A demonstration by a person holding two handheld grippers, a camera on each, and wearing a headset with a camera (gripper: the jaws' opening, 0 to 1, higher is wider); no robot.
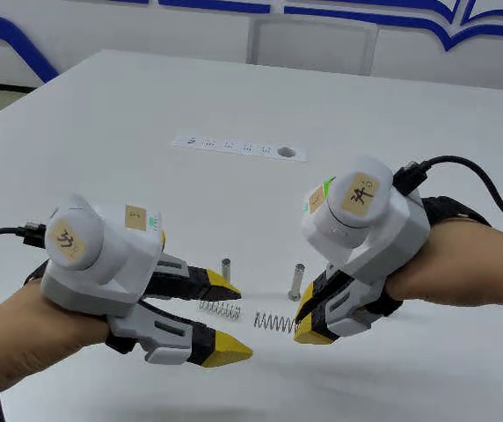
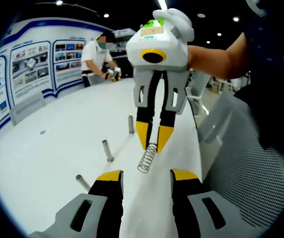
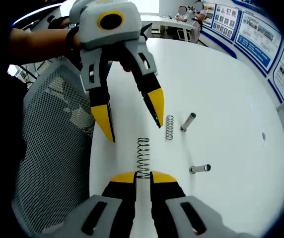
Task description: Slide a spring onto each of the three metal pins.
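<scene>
White worktable [image 1: 102, 132], mid-task: I am pinching one end of a spring [image 3: 142, 154] in my right gripper [image 3: 143, 174]. Its yellow-tipped jaws are pressing together on the coil, and the rest of the spring is sticking straight out toward my left gripper [image 3: 132, 121]. That left gripper is facing it from just beside, with its jaws spread wide and nothing between them. In the left gripper view the free end of the held spring is pointing into that gap.

A second spring [image 1: 220, 309] is lying flat on the table near the left gripper's tips, just beside one of the metal pins [image 2: 107, 150]. In the left gripper view, three of these pins are standing in a row on the tabletop beyond the grippers, all of them bare, with no spring on any. I am holding both grippers low over the near part of the table, with the pins between and just behind them. A white power strip [image 1: 234, 147] is lying farther back, well apart from the work.
</scene>
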